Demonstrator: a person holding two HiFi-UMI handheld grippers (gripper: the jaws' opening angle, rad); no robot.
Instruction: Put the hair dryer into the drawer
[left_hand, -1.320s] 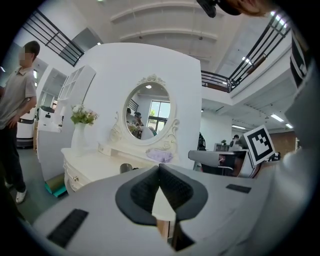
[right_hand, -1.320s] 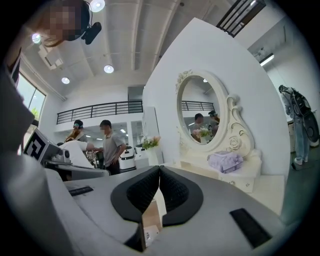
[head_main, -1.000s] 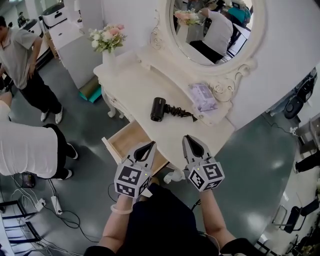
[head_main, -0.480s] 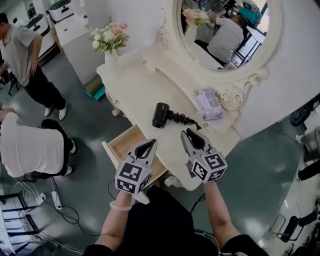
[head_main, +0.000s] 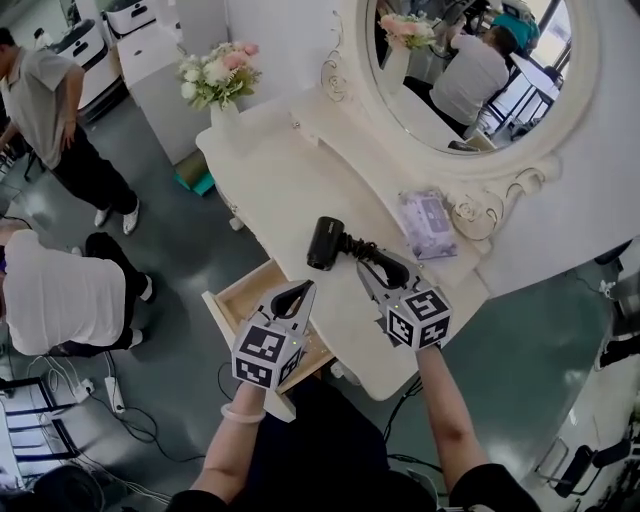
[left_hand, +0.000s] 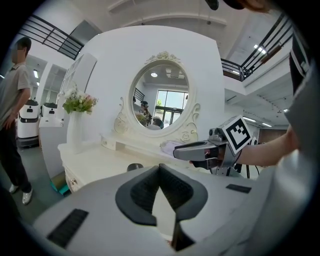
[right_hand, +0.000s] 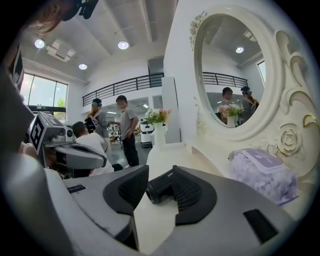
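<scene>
A black hair dryer (head_main: 321, 243) lies on the white dressing table (head_main: 280, 185), its coiled cord (head_main: 366, 251) trailing right. My right gripper (head_main: 372, 266) hovers over the cord just right of the dryer, jaws opening, nothing gripped. The right gripper view shows the dryer (right_hand: 159, 189) a short way ahead, in the gap between the parted pads (right_hand: 187, 192). My left gripper (head_main: 301, 289) hangs shut and empty above the open wooden drawer (head_main: 243, 290) at the table's front. From the left gripper view the dryer (left_hand: 134, 166) is a small dark shape beyond the touching tips.
A vase of flowers (head_main: 216, 82) stands at the table's far left corner, a purple tissue pack (head_main: 428, 222) below the oval mirror (head_main: 470, 70). One person stands (head_main: 45, 110) and another crouches (head_main: 60, 300) on the floor at left, near cables (head_main: 110, 400).
Both grippers have moved forward over the table. The right one now reaches the dryer's cord and its jaws have parted. The left one has come over the drawer, still shut.
</scene>
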